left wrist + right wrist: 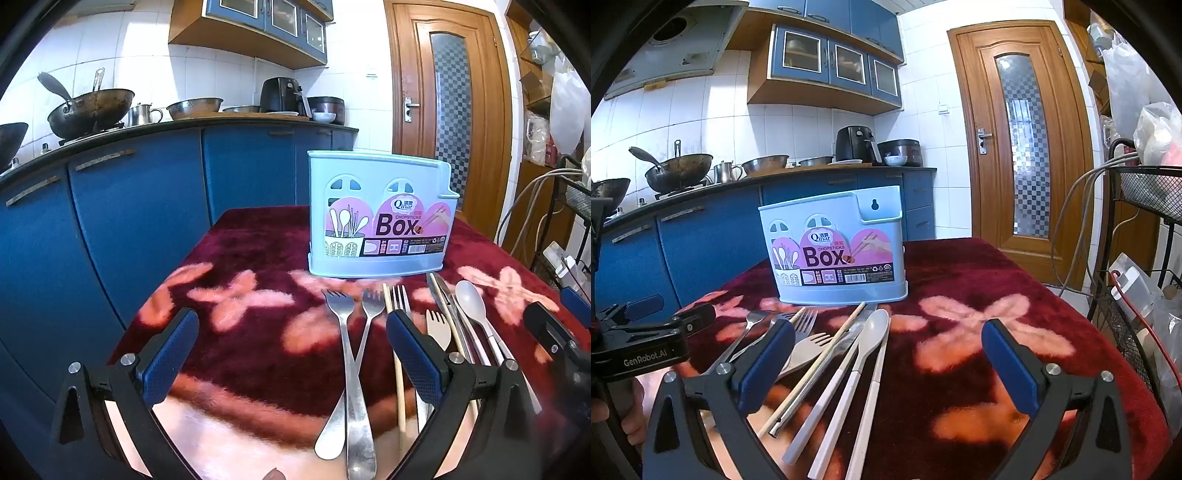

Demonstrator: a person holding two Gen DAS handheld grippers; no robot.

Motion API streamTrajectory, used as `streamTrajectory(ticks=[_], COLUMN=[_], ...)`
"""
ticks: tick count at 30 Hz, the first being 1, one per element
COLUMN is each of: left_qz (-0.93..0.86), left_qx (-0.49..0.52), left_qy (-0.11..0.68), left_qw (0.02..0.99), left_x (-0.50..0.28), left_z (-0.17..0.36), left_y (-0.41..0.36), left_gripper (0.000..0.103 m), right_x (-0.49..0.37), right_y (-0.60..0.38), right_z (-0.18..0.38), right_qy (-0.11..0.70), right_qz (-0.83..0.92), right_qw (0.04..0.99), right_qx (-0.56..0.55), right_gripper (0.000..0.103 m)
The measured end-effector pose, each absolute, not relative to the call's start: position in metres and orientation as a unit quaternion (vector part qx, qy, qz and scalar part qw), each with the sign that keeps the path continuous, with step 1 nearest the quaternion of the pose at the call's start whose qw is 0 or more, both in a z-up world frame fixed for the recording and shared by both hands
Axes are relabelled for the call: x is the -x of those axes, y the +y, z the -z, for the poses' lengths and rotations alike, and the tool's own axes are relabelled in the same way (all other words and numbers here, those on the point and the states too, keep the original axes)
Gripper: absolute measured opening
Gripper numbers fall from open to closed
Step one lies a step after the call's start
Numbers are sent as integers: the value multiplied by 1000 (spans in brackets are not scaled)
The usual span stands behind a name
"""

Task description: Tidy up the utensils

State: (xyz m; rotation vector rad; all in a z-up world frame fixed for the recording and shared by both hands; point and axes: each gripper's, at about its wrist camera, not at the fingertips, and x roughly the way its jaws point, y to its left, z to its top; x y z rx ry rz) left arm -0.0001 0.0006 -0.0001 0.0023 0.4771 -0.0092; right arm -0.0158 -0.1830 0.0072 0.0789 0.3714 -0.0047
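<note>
A pale blue chopsticks box (380, 218) stands upright at the far side of the table; it also shows in the right wrist view (834, 247). In front of it lie two crossed steel forks (351, 354), a wooden chopstick (397, 369), a beige fork (437, 328) and a white spoon (472, 306). In the right wrist view the white spoon (871, 332), chopstick (820, 358) and forks (798, 325) lie left of centre. My left gripper (291, 354) is open and empty above the forks. My right gripper (886, 369) is open and empty above the spoon's handle.
The table wears a dark red plush cloth with pink flowers (979, 325). Blue kitchen cabinets (129, 206) stand behind, with woks and pots on the counter. A wire rack with cables (1137, 229) stands at the table's right. A wooden door (1019, 147) is behind.
</note>
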Motion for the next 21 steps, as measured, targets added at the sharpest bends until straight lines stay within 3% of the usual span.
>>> streamTrajectory(ticks=[21], left_qz=[4], left_qx=[-4], left_qy=[234], left_qw=[972], left_x=[0], left_z=[0], left_y=[0], left_gripper=[102], right_x=[16], right_y=[-183], right_z=[-7], right_qy=[186], right_qz=[3], right_qw=[982], right_qx=[-37], right_gripper=[103])
